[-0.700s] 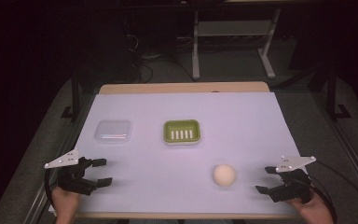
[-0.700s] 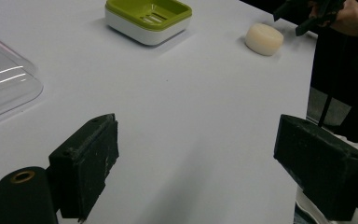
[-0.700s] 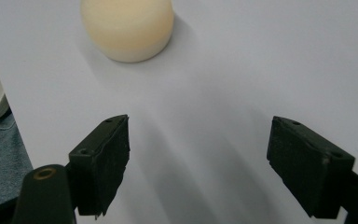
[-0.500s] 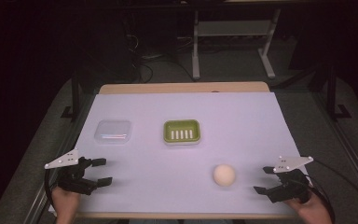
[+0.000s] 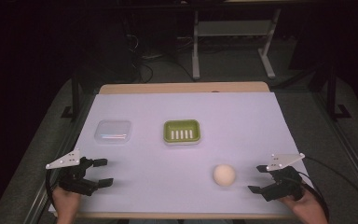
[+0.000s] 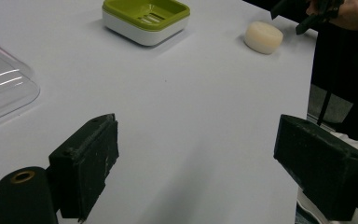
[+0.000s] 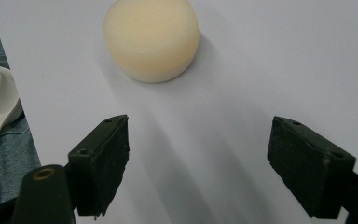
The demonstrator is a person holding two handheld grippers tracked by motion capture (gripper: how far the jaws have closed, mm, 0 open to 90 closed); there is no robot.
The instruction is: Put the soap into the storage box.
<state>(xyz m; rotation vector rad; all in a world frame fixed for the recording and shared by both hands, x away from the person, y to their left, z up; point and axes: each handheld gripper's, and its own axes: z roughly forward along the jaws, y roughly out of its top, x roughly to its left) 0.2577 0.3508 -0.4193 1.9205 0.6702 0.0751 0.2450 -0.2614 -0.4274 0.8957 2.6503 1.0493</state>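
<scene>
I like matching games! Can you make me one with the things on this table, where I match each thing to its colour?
Things:
1. soap bar
2. soap dish
3. lid
4. right tongs

Colours:
a. black
b. see-through
c. cream
d. green and white

Pairs: 1-c, 2-d, 3-b, 4-a

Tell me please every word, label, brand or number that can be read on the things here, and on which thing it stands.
None can be read: the round soap, the green soap dish, the clear lid and the white table cover carry no visible print.
</scene>
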